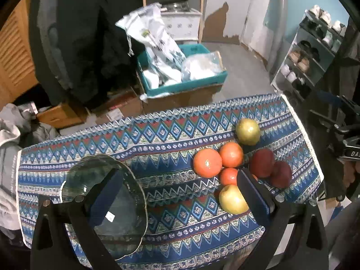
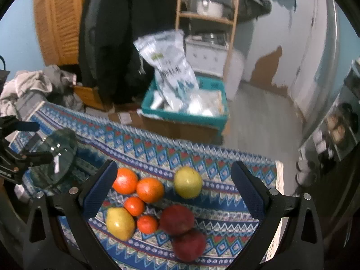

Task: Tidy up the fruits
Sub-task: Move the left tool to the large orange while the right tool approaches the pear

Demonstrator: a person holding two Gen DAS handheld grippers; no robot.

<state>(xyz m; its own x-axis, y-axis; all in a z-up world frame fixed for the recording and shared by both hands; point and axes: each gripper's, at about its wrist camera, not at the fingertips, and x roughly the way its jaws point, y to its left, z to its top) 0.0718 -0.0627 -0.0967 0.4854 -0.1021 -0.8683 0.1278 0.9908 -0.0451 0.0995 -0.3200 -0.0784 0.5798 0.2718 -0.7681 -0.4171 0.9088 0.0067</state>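
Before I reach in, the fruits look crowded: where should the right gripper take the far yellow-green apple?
Grip the far yellow-green apple across its widest part, coming from above. It sits apart from the oranges, so both sides look free for the open right gripper.

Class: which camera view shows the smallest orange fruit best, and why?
The right wrist view: the smallest orange fruit sits in full view between the yellow fruit and a dark red fruit. In the left wrist view a gripper finger hides nearly all of it.
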